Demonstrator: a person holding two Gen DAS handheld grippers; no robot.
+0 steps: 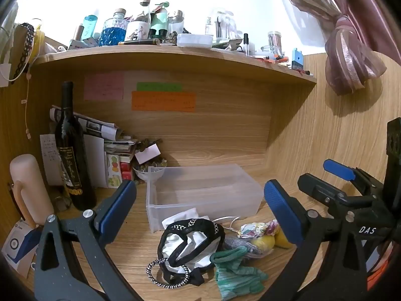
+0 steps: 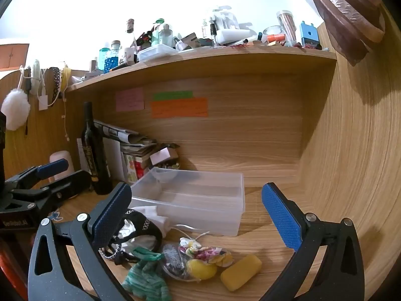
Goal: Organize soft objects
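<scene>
Wood-grain desk (image 1: 140,228), clear rectangular bin (image 1: 200,193), crumpled fabrics (image 1: 190,245)

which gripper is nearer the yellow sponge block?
Right. The right gripper hangs just above the yellow sponge block; the left gripper sits farther left, over the black-and-white garment.

My left gripper (image 1: 200,205) sits with its jaws spread wide, nothing between the blue pads (image 1: 117,205). My right gripper (image 2: 198,215) is splayed just as wide and empty. The two seem level, side by side, though the fisheye makes that hard to judge.
</scene>
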